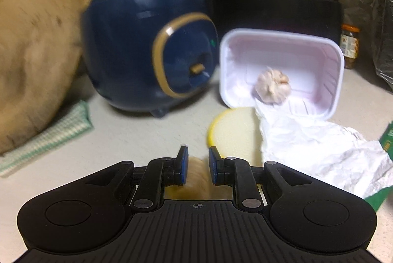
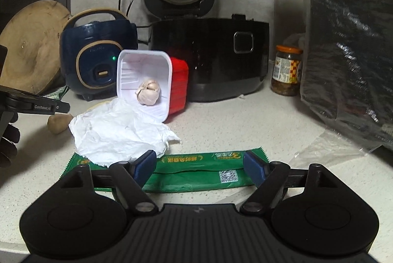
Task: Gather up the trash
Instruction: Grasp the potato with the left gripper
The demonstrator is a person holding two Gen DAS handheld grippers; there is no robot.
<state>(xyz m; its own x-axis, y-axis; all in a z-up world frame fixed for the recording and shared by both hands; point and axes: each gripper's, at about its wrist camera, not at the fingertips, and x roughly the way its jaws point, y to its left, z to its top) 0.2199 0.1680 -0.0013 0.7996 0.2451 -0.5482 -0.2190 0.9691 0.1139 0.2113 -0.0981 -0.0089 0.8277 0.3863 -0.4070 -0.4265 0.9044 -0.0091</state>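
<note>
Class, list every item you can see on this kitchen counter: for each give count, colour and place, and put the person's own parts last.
wrapper: 1, green, flat on counter, nearest
tissue: 1, white, crumpled, overlapping wrapper
tub: 1, red outside, white inside, tipped on its side
garlic: 1, pale, inside tub
potato: 1, tan, left of tissue
disc: 1, yellow-rimmed, partly under tissue
small cooker: 1, navy, back left
large cooker: 1, black, lid up, behind tub
board: 1, wooden, far left
cloth: 1, green-checked, under board
jar: 1, orange lid, right
bag: 1, black, far right
left claw: open, over potato
right claw: open, over wrapper
</note>
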